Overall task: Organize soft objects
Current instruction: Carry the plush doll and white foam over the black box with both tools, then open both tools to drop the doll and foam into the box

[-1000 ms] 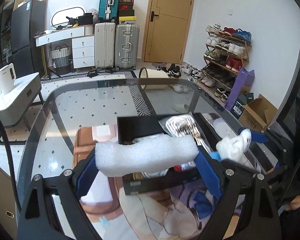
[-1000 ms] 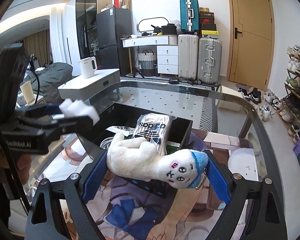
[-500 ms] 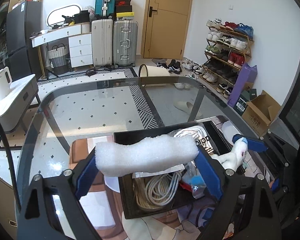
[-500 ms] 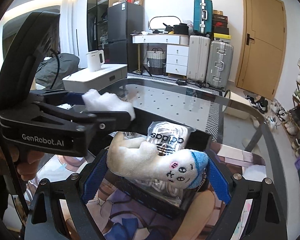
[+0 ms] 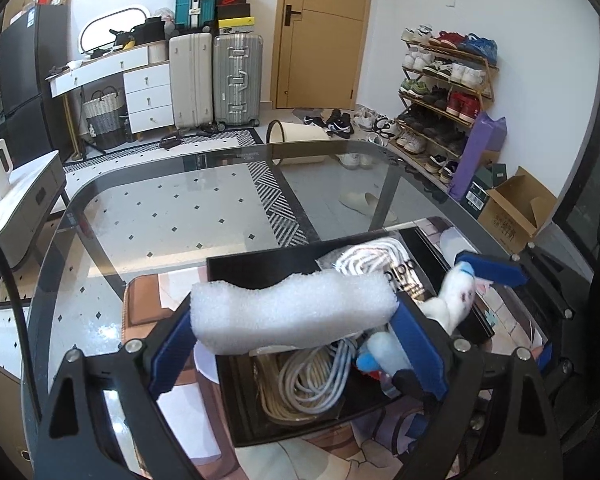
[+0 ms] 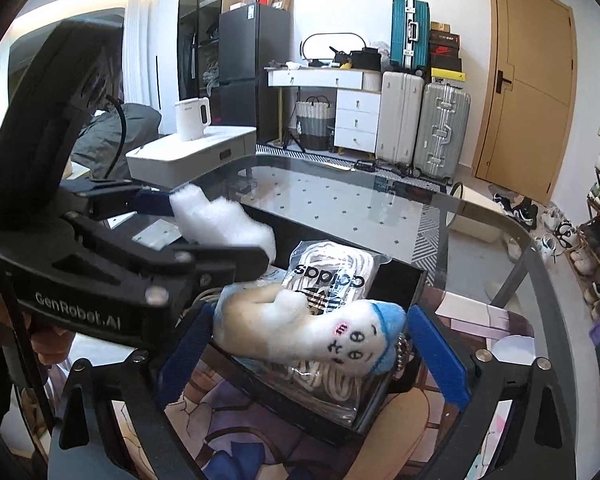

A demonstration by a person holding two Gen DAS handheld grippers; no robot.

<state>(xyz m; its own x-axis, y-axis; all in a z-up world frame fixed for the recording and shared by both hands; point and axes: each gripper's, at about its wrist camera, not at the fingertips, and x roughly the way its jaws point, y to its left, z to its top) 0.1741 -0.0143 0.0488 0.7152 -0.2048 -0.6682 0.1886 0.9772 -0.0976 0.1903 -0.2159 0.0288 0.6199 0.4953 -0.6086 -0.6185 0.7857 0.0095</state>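
Observation:
My left gripper point(image 5: 294, 334) is shut on a white foam block point(image 5: 292, 312) and holds it over the near left part of a black box point(image 5: 260, 266). The foam also shows in the right wrist view point(image 6: 224, 220). My right gripper point(image 6: 312, 344) is shut on a white plush toy with a blue cap point(image 6: 312, 332), held over the box's right side point(image 6: 400, 276). The toy also shows in the left wrist view point(image 5: 454, 294). The box holds coiled white rope point(image 5: 312, 376) and a bagged Adidas rope point(image 6: 332, 272).
The box stands on a printed mat point(image 5: 140, 300) on a glass table point(image 5: 180, 200). A white side cabinet with a kettle point(image 6: 192, 118) stands to the left. Suitcases point(image 5: 216, 80), a door and a shoe rack point(image 5: 444, 92) line the room beyond.
Both grippers have moved forward over the black box, so its contents show more fully. The two grippers have come closer together. Both still hold their objects.

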